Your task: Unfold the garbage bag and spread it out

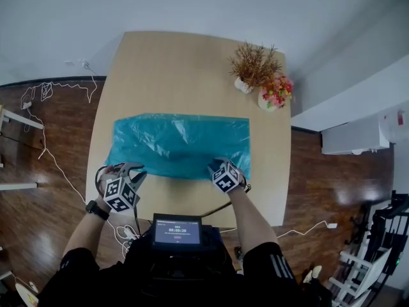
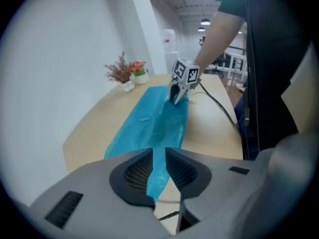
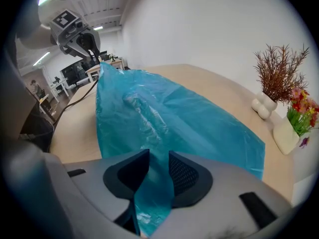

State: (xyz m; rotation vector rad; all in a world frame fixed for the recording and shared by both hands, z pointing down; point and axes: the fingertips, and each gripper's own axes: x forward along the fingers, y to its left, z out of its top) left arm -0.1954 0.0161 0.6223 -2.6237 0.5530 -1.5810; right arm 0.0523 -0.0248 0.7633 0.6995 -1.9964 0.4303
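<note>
Two grippers are working the near edge of the bag (image 1: 179,142), one at each corner. The left gripper (image 2: 159,154) is standing with its jaws a narrow slit apart, and a strip of film is filling that slit and hanging out below the pads. The right gripper (image 3: 158,159) is standing with its jaws somewhat wider, and these are pinching a bunched fold of film at the opposite near corner. Seen from the right gripper view, the film is rising in a peak toward the left gripper, so that corner is being carried clear of the table (image 1: 192,62).

Outward from the jaws, the bag is lying across the middle of the table as one long teal rectangle, wrinkled but mostly flat, with its far edge resting on the wood.

Judged step: spreading, with the unfolding largely complete. The next move is calling for both corners to be drawn apart and toward the person until the wrinkles are pulling out, then lowered together. Film is slipping easily from a loose pinch, so the left grip is needing attention first.
</note>
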